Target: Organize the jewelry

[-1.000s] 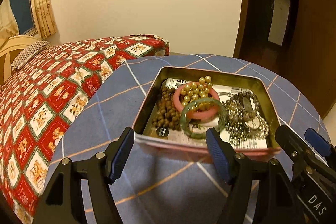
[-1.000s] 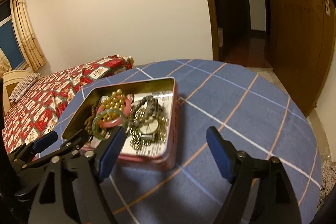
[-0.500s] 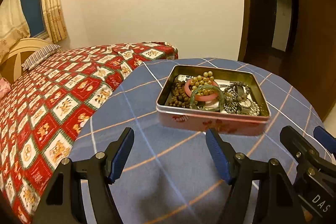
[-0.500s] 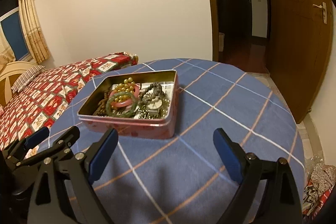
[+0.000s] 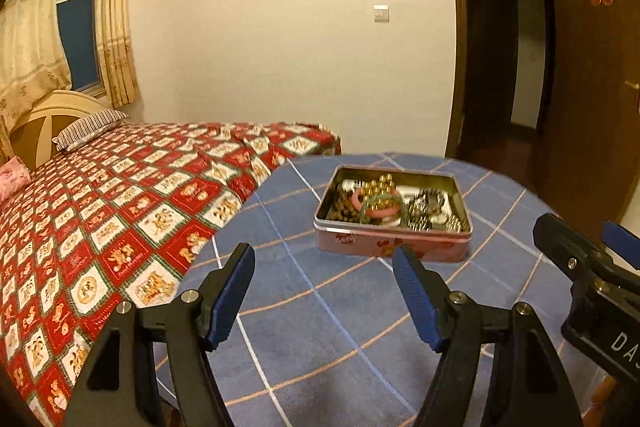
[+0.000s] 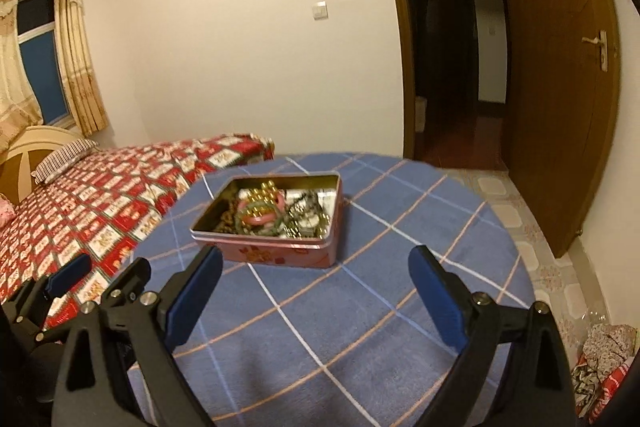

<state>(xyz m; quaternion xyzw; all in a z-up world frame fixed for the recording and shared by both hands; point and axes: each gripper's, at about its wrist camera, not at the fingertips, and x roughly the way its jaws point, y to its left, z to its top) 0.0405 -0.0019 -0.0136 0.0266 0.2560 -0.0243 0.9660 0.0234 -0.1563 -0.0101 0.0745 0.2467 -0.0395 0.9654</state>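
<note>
Bedroom light falls on a round table (image 5: 320,327) draped in blue checked cloth beside a red patchwork bed (image 5: 120,207), where an open pink tin (image 5: 394,241) holds a tangle of jewelry: a pink bangle (image 5: 378,205), a green bangle (image 6: 260,223), amber and brown beads. Left gripper (image 5: 324,295) and right gripper (image 6: 316,297) hover empty short of the tin, the right's jaws having just been opening wider. Sorting appears finished, or the next pick calls for another reach in.
</note>
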